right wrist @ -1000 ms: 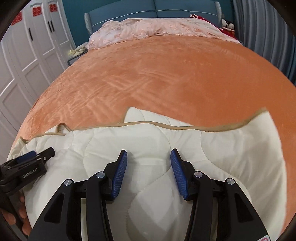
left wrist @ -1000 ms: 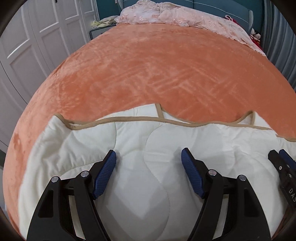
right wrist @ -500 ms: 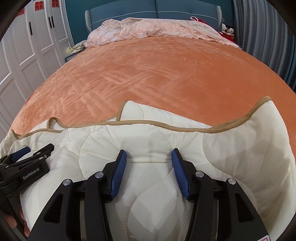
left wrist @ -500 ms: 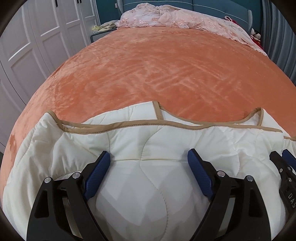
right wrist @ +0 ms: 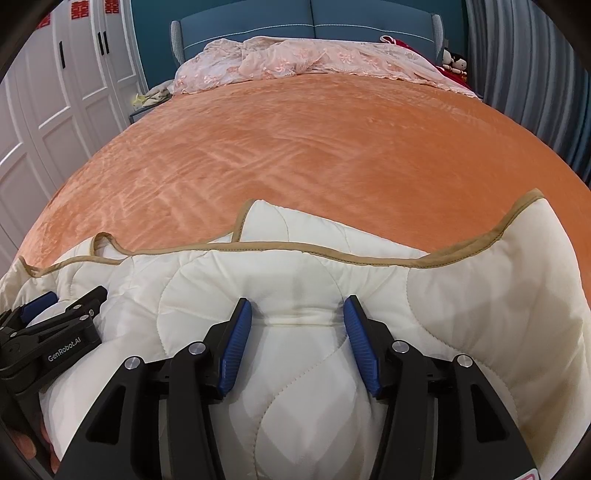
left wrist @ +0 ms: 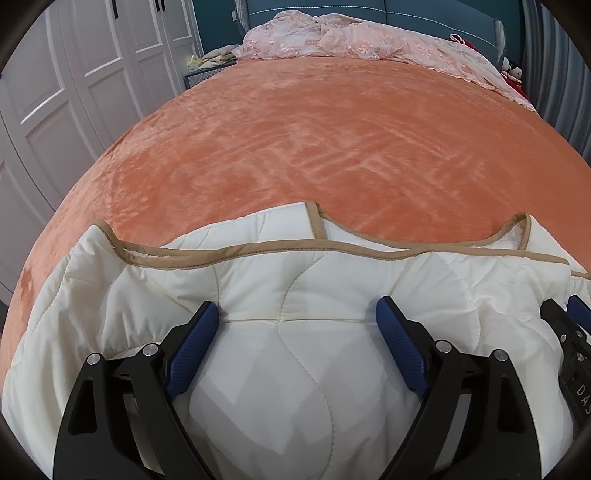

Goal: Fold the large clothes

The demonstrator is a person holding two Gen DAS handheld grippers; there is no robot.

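Observation:
A cream quilted garment with tan binding (left wrist: 280,273) lies bunched in folded layers at the near edge of the orange bed; it also fills the near part of the right wrist view (right wrist: 295,280). My left gripper (left wrist: 297,314) is open, its blue pads (left wrist: 192,347) wide apart with a thick fold of the garment bulging between them. My right gripper (right wrist: 297,314) is open too, with a narrower gap and a fold between its pads (right wrist: 360,347). The left gripper shows at the left of the right wrist view (right wrist: 74,306). The right gripper shows at the right edge of the left wrist view (left wrist: 570,332).
The bed's orange plush cover (left wrist: 332,147) stretches far ahead. A pink lace bedspread (right wrist: 303,59) is heaped by the blue headboard (right wrist: 306,26). White wardrobe doors (left wrist: 74,81) stand at the left, grey curtains (right wrist: 535,74) at the right.
The garment's far edge has been drawn nearer and bunched higher. The left gripper's pads have spread wider. The right gripper's gap is about the same.

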